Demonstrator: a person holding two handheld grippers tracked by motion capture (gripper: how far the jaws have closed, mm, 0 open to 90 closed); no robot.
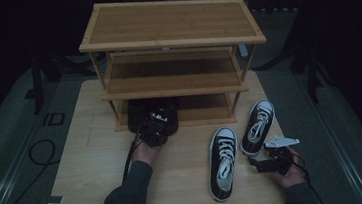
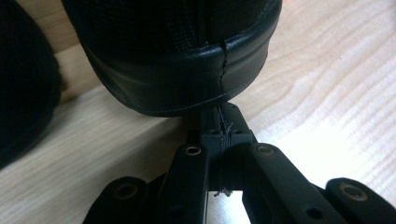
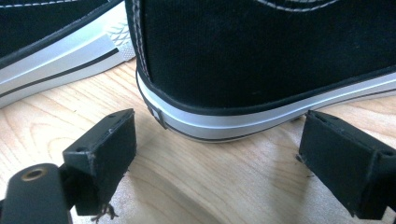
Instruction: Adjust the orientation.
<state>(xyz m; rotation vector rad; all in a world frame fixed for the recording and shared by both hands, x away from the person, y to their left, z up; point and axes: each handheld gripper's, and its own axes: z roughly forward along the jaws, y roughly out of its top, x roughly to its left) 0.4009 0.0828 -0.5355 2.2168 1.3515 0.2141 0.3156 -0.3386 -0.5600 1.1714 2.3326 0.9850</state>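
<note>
A black shoe (image 2: 177, 56) lies heel-first towards my left gripper (image 2: 223, 125), whose jaws are shut together, their tips right against the heel's rim. In the high view that left gripper (image 1: 158, 121) is at the front of the bamboo rack's bottom shelf, where the black shoe (image 1: 137, 115) sits in shadow. A second dark shoe (image 2: 23, 93) lies beside it. My right gripper (image 3: 219, 154) is open, its pads apart just short of the heel of a black-and-white sneaker (image 3: 261, 56). The other sneaker (image 3: 56, 42) lies to its left. Both sneakers (image 1: 222, 163) (image 1: 257, 124) rest on the table near my right gripper (image 1: 253, 164).
The three-tier bamboo shoe rack (image 1: 173, 37) stands at the back of the light wooden table (image 1: 91, 181). A black cable (image 1: 41, 153) loops on the floor at the left. Dark stand legs (image 1: 311, 69) rise to the right of the rack.
</note>
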